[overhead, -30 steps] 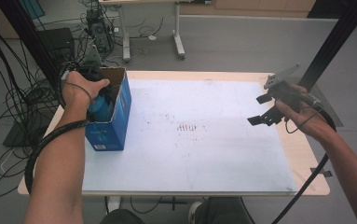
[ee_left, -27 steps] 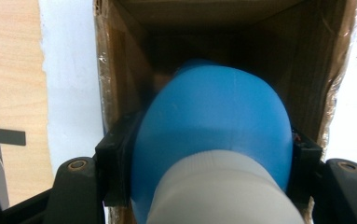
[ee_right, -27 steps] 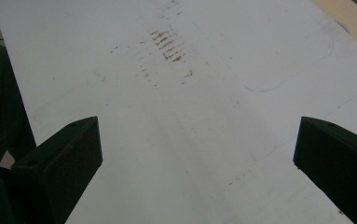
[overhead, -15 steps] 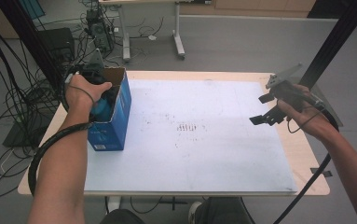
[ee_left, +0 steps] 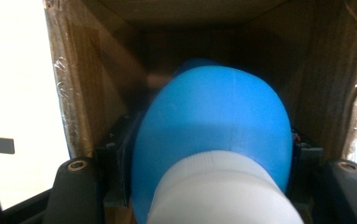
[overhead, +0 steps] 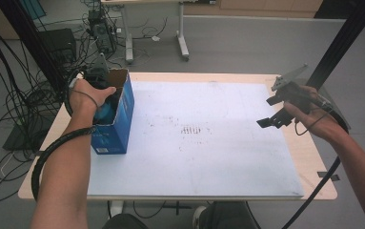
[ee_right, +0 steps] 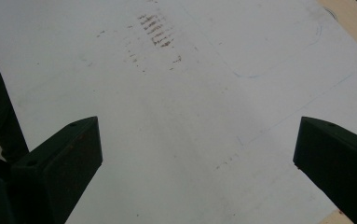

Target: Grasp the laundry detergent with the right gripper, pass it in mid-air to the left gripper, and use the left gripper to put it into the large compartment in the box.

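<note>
Two grippers at work over one table (overhead: 309,157). At far left: blue box (overhead: 116,126) standing open-topped near the table's left edge; left gripper (overhead: 105,98) dipped into its mouth, clenched on a blue bottle (ee_left: 213,128) with a white cap (ee_left: 220,191), inside the cardboard walls. In the middle: white mat (overhead: 208,143), scuffed with dark marks. At right: right gripper (overhead: 275,112) raised above the mat's right edge, jaws spread wide, nothing between them
</note>
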### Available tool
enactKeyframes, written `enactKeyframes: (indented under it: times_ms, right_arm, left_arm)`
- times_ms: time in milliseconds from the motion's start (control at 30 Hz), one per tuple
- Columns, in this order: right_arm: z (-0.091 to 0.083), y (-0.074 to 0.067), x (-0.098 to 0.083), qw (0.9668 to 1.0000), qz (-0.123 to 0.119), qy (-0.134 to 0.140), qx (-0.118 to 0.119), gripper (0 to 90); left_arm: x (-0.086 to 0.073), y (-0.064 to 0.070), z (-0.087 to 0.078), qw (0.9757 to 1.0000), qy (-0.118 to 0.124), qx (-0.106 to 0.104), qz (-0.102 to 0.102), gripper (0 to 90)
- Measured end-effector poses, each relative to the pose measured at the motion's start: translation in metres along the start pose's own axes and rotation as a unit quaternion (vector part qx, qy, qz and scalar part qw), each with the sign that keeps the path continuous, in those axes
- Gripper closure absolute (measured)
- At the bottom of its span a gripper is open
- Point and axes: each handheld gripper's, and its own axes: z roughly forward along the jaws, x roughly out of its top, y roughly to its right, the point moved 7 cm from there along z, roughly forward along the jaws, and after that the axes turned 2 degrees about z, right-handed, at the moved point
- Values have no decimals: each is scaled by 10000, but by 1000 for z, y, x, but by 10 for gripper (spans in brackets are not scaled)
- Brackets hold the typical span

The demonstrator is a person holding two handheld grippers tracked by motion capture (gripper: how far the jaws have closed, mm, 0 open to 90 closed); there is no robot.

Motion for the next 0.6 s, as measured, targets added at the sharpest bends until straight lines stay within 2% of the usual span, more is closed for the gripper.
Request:
enactKeyframes:
  times_ms: [600]
  right_arm:
    - [-3, -1, 1, 9996, -100, -264, -95, 11]
  left_arm:
    - [4, 5, 3, 10000, -36, 55, 73, 352]
